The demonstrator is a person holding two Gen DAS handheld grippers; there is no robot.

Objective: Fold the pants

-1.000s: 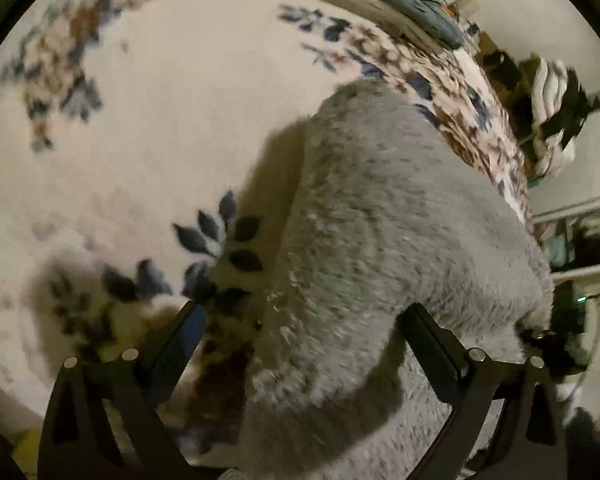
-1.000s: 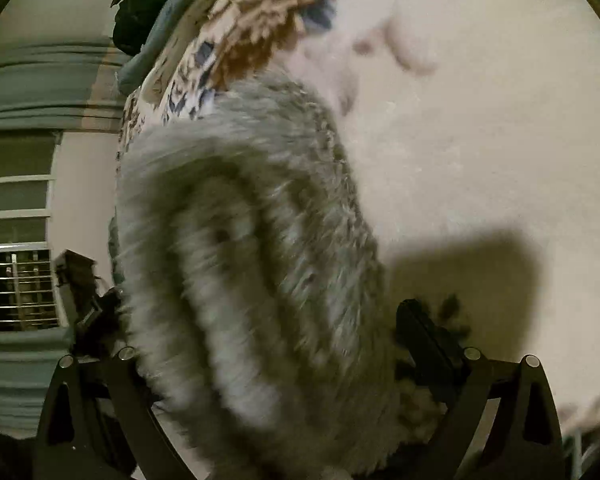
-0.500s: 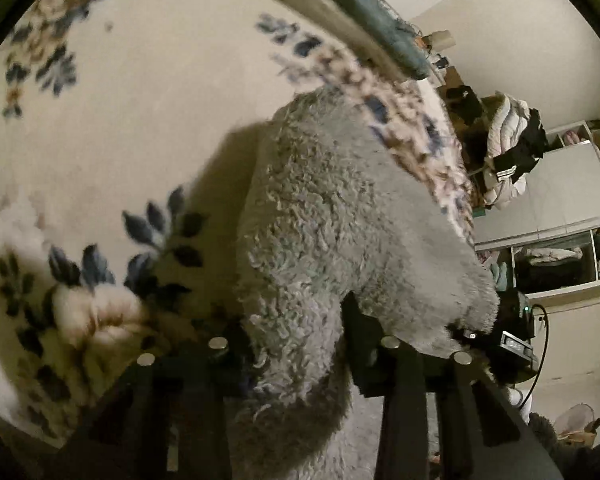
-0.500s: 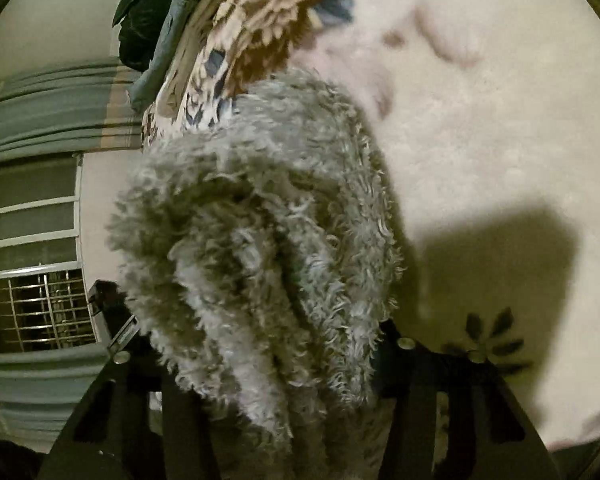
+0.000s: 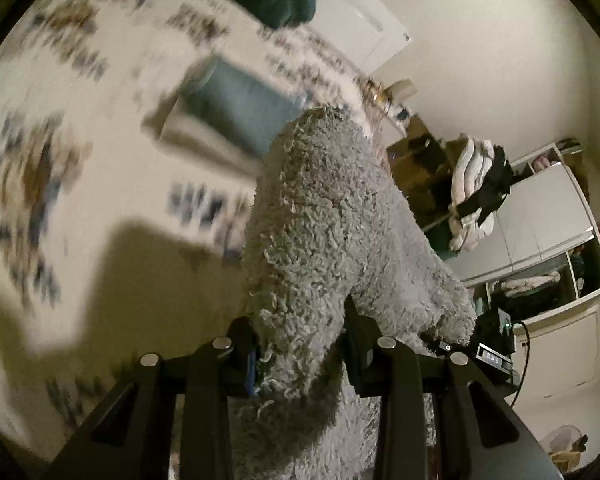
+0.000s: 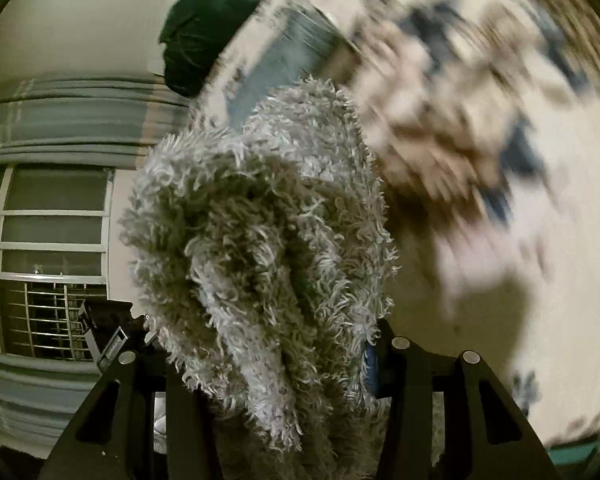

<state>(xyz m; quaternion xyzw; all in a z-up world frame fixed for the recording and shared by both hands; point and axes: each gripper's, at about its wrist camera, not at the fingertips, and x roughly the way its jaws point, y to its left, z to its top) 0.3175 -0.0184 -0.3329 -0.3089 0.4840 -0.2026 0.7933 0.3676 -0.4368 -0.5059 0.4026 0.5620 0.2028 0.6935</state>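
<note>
While my left gripper [image 5: 300, 344] clamps one bunched fold of the shaggy grey fleece pants [image 5: 332, 232], my right gripper [image 6: 268, 360] pinches a thicker bundle of the same pants [image 6: 260, 240], which rise ahead of both. Beneath them blurs the cream floral bedspread [image 5: 80, 120]. Beside my left jaws sits a small black device [image 5: 496, 354] whose label I cannot read.

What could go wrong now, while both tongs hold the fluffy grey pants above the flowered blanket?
1. The left tongs pinch only a thick fold of the grey pants; the pile may slip out.
2. The right tongs hold a bunched, uneven wad, so the fold may land crooked.
3. The flowered blanket might catch the hanging fabric.
</note>
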